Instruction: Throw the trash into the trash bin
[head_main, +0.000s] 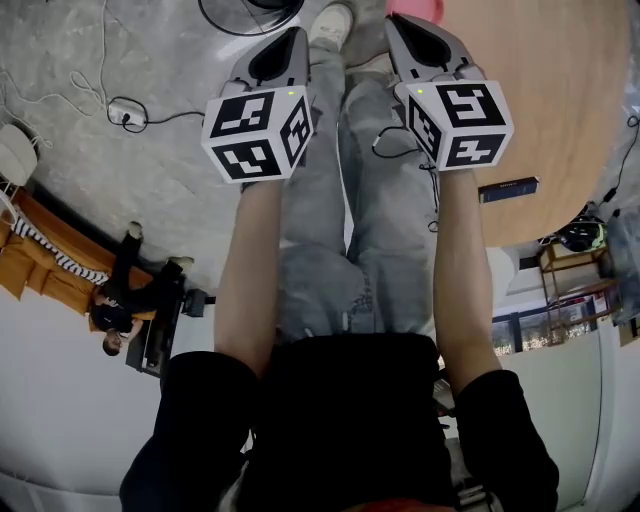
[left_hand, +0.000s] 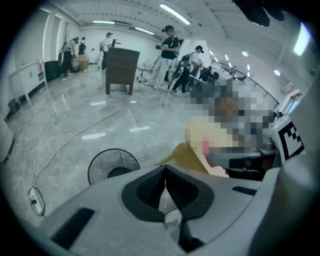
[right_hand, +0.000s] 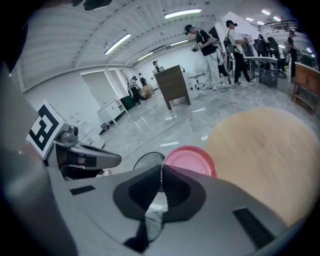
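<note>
Left tool (left_hand: 165, 169) and right tool (right_hand: 161, 169), jaws together.

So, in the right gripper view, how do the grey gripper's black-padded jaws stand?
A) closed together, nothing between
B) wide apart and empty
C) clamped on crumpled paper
A: the right gripper has its jaws meeting at the tips, with nothing held between them.

The left gripper (left_hand: 165, 167) has its dark ribbed jaws pressed together at the tips, with nothing between them. Just beyond them, on the glossy grey floor (left_hand: 60, 100), stands a round black wire bin (left_hand: 114, 167), and a white cable (left_hand: 65, 142) runs to a power strip (left_hand: 34, 198) at the left. Farther off stand a dark wooden cabinet (left_hand: 121, 70) and several people (left_hand: 170, 50).
</note>
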